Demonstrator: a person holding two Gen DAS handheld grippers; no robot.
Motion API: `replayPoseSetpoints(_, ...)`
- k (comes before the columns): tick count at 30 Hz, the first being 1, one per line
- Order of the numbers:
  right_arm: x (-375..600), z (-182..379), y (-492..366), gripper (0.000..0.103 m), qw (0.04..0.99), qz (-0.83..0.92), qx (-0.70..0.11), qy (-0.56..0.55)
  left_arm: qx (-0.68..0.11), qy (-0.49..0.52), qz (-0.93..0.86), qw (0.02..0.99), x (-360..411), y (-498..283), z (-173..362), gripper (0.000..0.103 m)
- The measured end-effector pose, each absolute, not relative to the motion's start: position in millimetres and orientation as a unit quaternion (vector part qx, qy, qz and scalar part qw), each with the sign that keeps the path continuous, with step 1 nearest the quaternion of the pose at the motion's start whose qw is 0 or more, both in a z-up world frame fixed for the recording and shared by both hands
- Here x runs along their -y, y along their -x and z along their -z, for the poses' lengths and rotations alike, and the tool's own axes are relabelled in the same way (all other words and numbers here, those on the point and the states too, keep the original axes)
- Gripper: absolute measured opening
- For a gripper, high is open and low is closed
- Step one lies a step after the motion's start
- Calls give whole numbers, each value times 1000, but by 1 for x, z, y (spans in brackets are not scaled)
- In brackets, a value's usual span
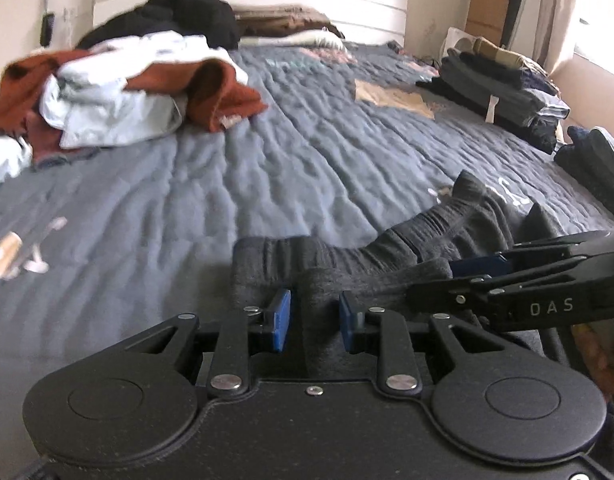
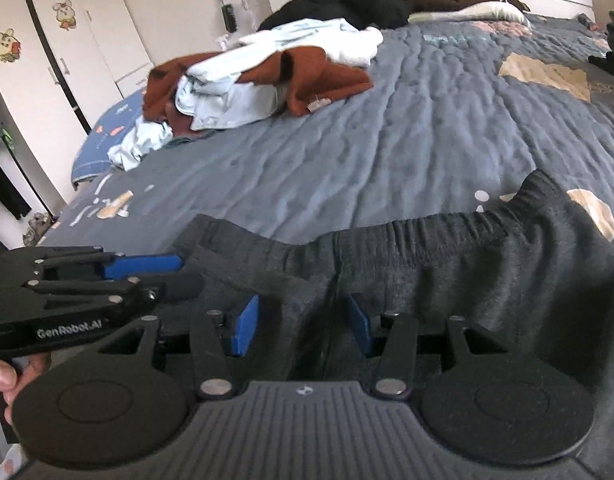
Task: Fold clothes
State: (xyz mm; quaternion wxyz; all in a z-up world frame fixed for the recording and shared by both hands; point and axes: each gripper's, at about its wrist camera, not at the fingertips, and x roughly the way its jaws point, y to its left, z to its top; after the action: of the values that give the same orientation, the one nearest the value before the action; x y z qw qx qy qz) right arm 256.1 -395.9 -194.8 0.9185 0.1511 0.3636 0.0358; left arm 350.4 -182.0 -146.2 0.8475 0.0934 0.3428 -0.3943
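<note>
While both our grippers, left gripper (image 1: 314, 322) and right gripper (image 2: 303, 326), pinch the grey sweatpants (image 2: 447, 264), their waistband runs crosswise beyond our jaws; hands side by side.

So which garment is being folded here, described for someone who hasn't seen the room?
On the grey quilted bed, skip the rust and pale-blue heap near the headboard. The charcoal sweatpants lie at the near edge, apart from it, with a gathered elastic waistband.
</note>
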Motion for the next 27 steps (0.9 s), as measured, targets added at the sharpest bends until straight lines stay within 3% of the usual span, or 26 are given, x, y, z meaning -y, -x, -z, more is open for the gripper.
replayPoseSetpoints(3, 398, 196, -259, 39, 916, -35, -366, -159, -350, -90, 406, 840, 185, -351, 149, 26)
replayPoseSetpoints(5, 400, 196, -259, 10, 915, -37, -366, -167, -342, -87, 414, 839, 184, -350, 146, 9)
replayPoseSetpoints(6, 402, 194, -258, 7, 914, -41, -364, -175, -335, -85, 416, 841, 183, -349, 141, 7)
replayPoseSetpoints(14, 403, 171, -262, 5, 927, -50, -323, -183, -294, -88, 421, 853, 189, -354, 115, 3)
replayPoseSetpoints(21, 401, 183, -295, 5, 929, -32, -335, -153, -319, -108, 391, 857, 207, -375, 141, 3)
replayPoseSetpoints(23, 399, 191, -301, 5, 926, -31, -347, -142, -327, -113, 378, 859, 205, -376, 149, 8)
replayPoseSetpoints(26, 399, 188, -297, 15, 925, -33, -350, -144, -323, -102, 365, 867, 193, -372, 144, 31)
replayPoseSetpoints(27, 402, 183, -292, 26, 925, -34, -347, -149, -318, -96, 361, 871, 187, -369, 139, 41)
